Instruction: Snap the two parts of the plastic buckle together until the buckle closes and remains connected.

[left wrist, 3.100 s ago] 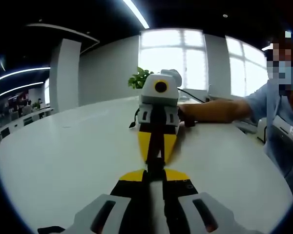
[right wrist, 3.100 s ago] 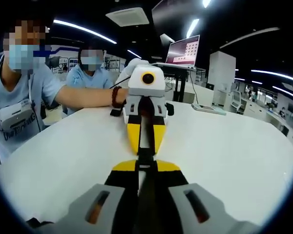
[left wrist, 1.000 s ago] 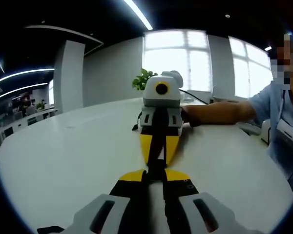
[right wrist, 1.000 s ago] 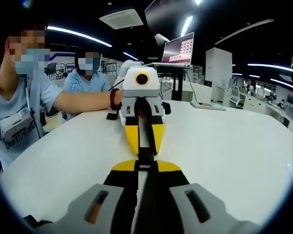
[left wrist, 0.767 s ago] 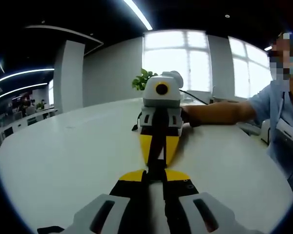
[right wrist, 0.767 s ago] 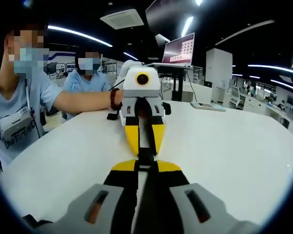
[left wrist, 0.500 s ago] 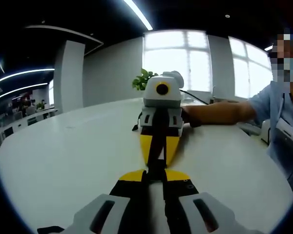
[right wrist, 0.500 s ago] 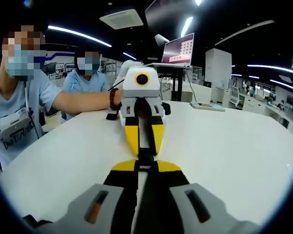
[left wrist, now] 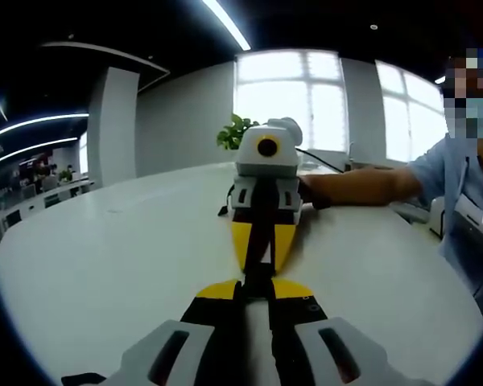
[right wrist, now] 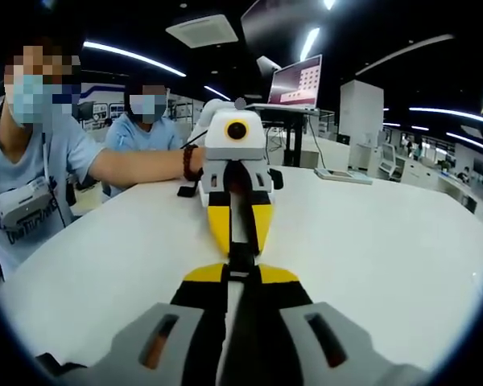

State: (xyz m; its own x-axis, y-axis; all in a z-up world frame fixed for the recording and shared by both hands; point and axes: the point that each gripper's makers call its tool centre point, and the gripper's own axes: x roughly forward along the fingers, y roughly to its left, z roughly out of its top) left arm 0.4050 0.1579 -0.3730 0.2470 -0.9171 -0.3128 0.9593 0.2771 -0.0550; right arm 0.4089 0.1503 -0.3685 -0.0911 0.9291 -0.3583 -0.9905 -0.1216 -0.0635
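Observation:
A small black plastic buckle [left wrist: 257,272] [right wrist: 240,259] sits low over the white table [left wrist: 105,265], between two grippers that meet tip to tip. In the left gripper view, my left gripper [left wrist: 256,285] rises from the bottom, its yellow-tipped jaws shut on the near end of the buckle. My right gripper [left wrist: 258,259] faces it, pinching the far end. In the right gripper view, my right gripper [right wrist: 240,272] is shut on the near end and the left gripper [right wrist: 240,248] on the far end. The jaws hide the seam between the two buckle parts.
A person's forearm [left wrist: 362,183] [right wrist: 137,166] reaches in behind the far gripper. A second person [right wrist: 149,121] sits at the table's edge. A flat device [right wrist: 340,177] lies at the far right. A laptop [right wrist: 298,83] stands beyond, and a plant [left wrist: 232,131] by the window.

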